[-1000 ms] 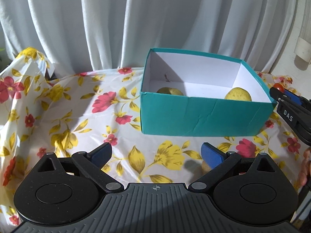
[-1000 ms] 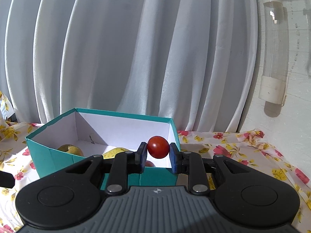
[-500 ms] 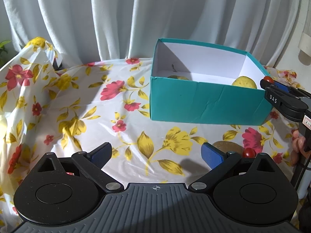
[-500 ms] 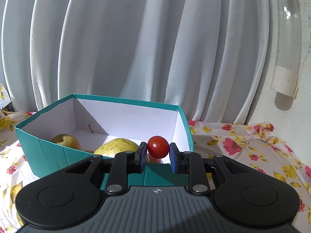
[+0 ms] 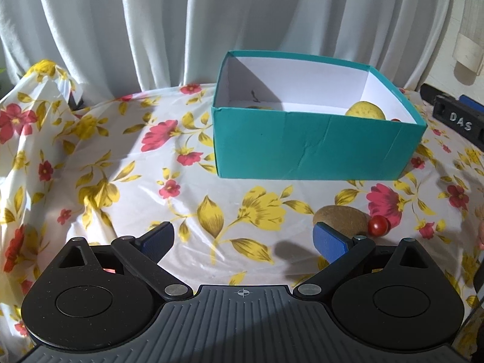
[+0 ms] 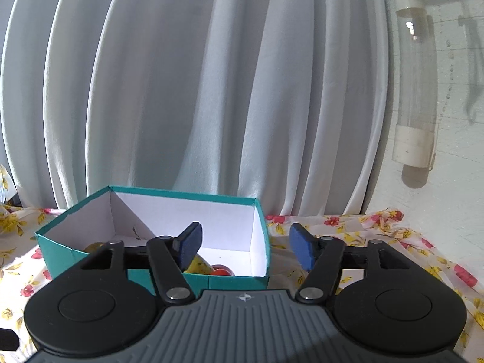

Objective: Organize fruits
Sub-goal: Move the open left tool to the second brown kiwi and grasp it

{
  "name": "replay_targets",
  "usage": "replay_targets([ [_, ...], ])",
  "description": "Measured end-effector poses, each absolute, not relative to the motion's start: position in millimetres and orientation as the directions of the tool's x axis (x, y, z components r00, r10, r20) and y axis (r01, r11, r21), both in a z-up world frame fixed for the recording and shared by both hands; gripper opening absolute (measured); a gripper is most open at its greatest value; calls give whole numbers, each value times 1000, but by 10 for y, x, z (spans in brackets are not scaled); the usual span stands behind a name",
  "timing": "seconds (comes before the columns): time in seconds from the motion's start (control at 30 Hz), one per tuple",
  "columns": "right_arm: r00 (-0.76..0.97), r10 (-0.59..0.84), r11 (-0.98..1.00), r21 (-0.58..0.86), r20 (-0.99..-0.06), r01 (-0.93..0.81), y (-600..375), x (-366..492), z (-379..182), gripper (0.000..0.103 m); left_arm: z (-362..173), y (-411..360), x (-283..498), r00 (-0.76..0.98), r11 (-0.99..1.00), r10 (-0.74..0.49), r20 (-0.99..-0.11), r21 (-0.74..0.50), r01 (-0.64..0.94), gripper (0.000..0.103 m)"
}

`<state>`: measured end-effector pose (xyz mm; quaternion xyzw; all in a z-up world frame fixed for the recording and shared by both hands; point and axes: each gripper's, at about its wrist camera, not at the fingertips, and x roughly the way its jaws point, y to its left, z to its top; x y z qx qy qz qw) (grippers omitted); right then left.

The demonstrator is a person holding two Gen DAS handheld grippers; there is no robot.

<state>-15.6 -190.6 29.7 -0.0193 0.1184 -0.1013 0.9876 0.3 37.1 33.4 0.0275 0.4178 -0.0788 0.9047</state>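
Observation:
A teal box (image 5: 314, 148) with a white inside stands on the floral cloth; it also shows in the right wrist view (image 6: 90, 260). Inside lie a yellow pear (image 5: 366, 111), a second yellowish fruit (image 6: 94, 246) and red tomatoes (image 6: 222, 270). My right gripper (image 6: 246, 248) is open and empty, above the box's near right corner. Its finger (image 5: 453, 119) shows right of the box. My left gripper (image 5: 242, 239) is open and empty over the cloth. A brown kiwi (image 5: 341, 217) and a small red tomato (image 5: 378, 225) lie just beyond its right finger.
White curtains (image 5: 211, 24) hang behind the table. A clear plastic bottle (image 6: 416, 90) hangs on the right wall. The cloth (image 5: 90, 157) is rumpled and raised at the far left.
My right gripper has opened and let go of the red tomato, which now lies in the box. The left gripper has pulled back, bringing the kiwi and a loose tomato into view.

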Motion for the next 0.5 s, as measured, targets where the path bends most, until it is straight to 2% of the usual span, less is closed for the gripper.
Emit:
replay_targets([
  [0.03, 954, -215, 977, -58, -207, 207, -1918, -273, 329, 72, 317, 348, 0, 635, 985, -125, -762, -17, 173, 101],
  [0.1, 957, -229, 973, -54, -180, 223, -1929, -465, 354, 86, 285, 286, -8, 630, 981, -138, -764, -20, 191, 101],
  [0.3, 954, -246, 968, -92, -168, 233, -1880, -839, 318, 91, 198, 6, -3, 612, 959, -214, -762, -45, 279, 102],
  [0.5, 949, -254, 967, -67, -186, 246, -1951, -1056, 265, 92, 90, -226, 40, 619, 938, -270, -737, -57, 341, 102],
])
